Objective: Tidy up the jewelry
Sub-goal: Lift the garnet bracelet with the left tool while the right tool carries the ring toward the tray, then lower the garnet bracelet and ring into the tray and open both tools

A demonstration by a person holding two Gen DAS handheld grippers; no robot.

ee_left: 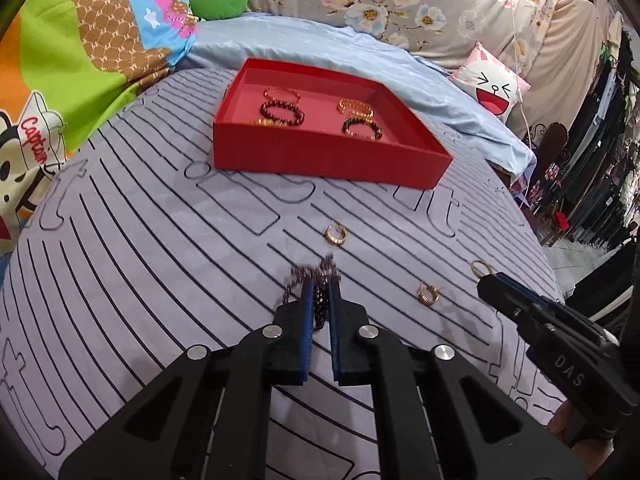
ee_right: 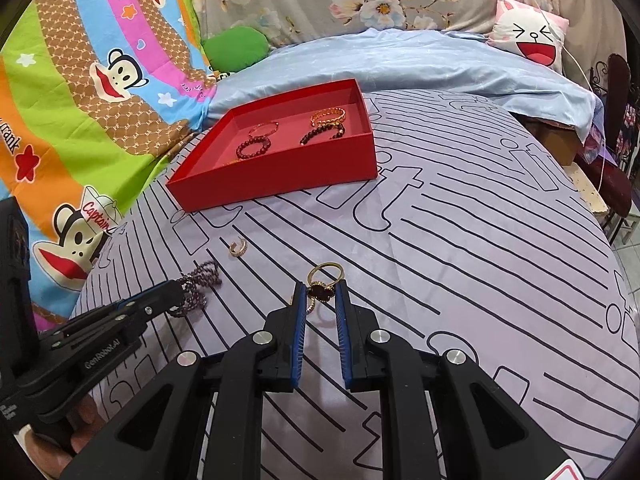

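Several bracelets [ee_left: 282, 112] are already lying in the red tray [ee_left: 320, 156]. The left hand-held gripper [ee_left: 320, 286] is pinching a purple beaded bracelet [ee_left: 310, 276], the right hand-held gripper [ee_right: 320, 292] is clamping a dark-stoned gold ring [ee_right: 322, 290]. Two gold hoops [ee_left: 336, 233] are waiting on the bed [ee_left: 160, 260].

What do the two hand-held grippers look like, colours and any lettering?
Both are matte black plastic with angular cut-out arms and round silver pivot bolts. The left hand-held gripper and right hand-held gripper have ribbed blue pads inside their fingers. White lettering marks their sides.
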